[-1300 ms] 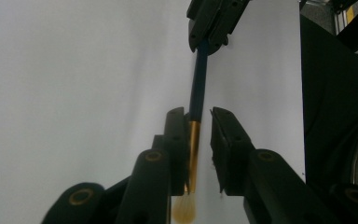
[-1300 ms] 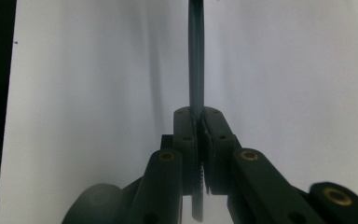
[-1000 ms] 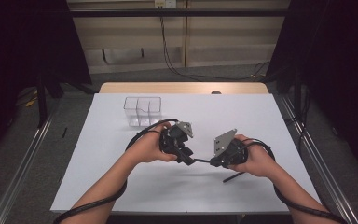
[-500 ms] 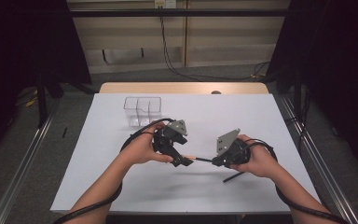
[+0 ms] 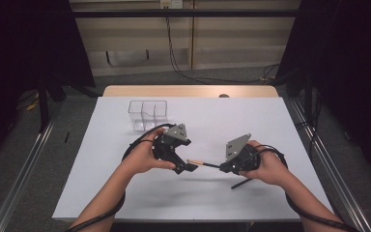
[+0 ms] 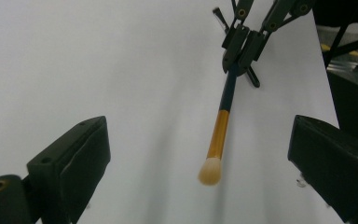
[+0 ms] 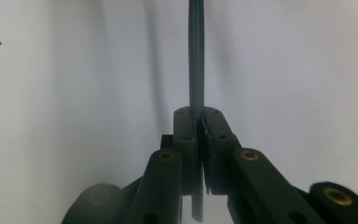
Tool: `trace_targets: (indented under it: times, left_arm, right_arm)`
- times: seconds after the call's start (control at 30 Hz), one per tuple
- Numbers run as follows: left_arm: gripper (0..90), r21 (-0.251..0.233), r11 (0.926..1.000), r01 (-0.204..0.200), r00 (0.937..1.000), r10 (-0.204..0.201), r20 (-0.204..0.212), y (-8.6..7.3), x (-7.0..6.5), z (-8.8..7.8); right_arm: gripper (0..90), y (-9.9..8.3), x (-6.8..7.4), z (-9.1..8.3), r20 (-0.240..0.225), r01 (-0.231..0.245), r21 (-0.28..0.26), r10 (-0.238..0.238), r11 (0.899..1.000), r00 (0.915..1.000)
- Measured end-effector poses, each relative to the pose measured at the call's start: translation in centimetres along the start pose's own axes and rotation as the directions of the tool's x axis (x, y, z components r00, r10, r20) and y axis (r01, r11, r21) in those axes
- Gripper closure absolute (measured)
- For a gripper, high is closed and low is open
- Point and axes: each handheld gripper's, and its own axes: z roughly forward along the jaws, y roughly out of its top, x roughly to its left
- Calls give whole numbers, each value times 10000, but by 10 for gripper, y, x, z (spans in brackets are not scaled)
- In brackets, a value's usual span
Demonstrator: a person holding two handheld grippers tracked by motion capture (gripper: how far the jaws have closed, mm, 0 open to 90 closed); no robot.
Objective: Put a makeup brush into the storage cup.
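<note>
A thin makeup brush (image 5: 200,163) with a dark handle, gold ferrule and pale bristles hangs level above the white table (image 5: 270,125). My right gripper (image 5: 222,166) is shut on its dark handle (image 7: 196,56), with the pads pressed together around it (image 7: 199,116). My left gripper (image 5: 186,166) faces it from the left, and its jaws have just been opening. In the left gripper view the brush (image 6: 219,130) points its bristle tip between the wide-apart jaws (image 6: 198,135), touching neither pad. The right gripper (image 6: 240,51) shows beyond it.
A clear plastic box (image 5: 147,113) with compartments stands on the table behind the left hand. A dark stick-like item (image 5: 241,182) lies on the table under the right hand. Metal rails run along both sides of the table.
The left gripper's jaws have opened off the brush's bristle end, and that hand has drawn slightly left. The right hand keeps still with the brush.
</note>
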Motion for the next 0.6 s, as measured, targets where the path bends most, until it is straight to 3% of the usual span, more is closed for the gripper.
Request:
trace_targets:
  times: [0.3,0.6]
  left_arm:
    - [47,-936,9954,217,9996,-232,-142,-9,-1,-4]
    - [44,-1782,9832,400,9989,-440,-186,-13,-1,-6]
  right_arm:
    - [858,-1,2,1,8,-202,-203,202,9996,9998]
    - [858,0,1,0,93,-170,-408,174,9990,9998]
